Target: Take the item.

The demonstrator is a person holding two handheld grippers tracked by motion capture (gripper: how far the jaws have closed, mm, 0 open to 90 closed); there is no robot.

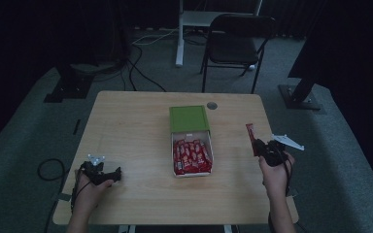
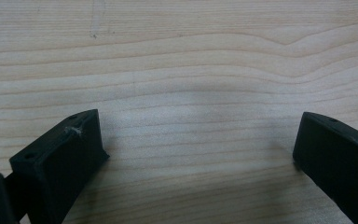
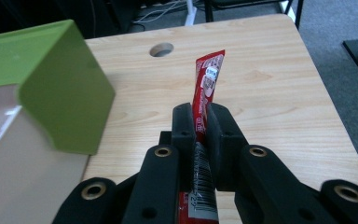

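1. The left gripper rests low on the wooden table, jaws spread wide with nothing between them.
2. The right gripper pinches a red sachet (barcode side up), right of the box.
3. The white box holds more red sachets; its green lid lies farther back.

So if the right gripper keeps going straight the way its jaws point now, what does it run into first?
Likely nothing soon. The right gripper, shut on the red packet, points over bare table towards its far edge, right of the round hole. The green lid lies off to the left. Depth is unclear.
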